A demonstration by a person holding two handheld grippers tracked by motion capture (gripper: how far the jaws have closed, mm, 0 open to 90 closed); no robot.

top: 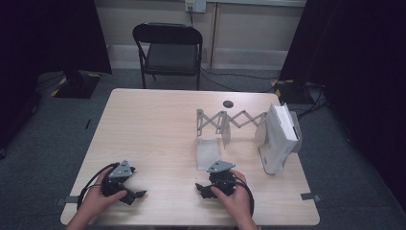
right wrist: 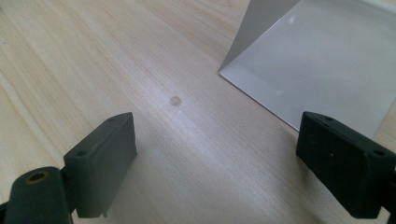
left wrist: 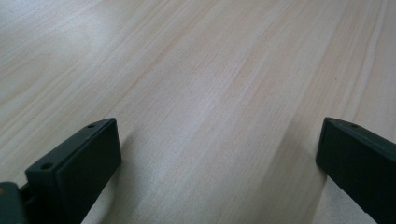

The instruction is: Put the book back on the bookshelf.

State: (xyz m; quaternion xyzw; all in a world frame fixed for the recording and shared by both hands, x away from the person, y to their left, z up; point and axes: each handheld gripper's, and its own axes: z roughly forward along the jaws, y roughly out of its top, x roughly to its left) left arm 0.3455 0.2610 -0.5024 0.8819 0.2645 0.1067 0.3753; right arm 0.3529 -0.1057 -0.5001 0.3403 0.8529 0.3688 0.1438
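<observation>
A grey metal scissor-type rack (top: 232,120) stands stretched out on the right half of the wooden table (top: 153,124). Its near divider plate (top: 208,152) sits at the left end, and white books (top: 280,136) lean in the right end. My left gripper (top: 134,195) rests near the front left edge, open (left wrist: 219,154) over bare wood. Just in front of the near plate, my right gripper (top: 205,189) is also open (right wrist: 217,154). The plate (right wrist: 327,60) lies ahead and to the right of its jaws, and nothing is between them.
A black folding chair (top: 170,50) stands beyond the far table edge. A dark round spot (top: 228,103) marks the table behind the rack. Grey tape tabs (top: 311,196) stick out at the front corners. Cables run across the floor at the back.
</observation>
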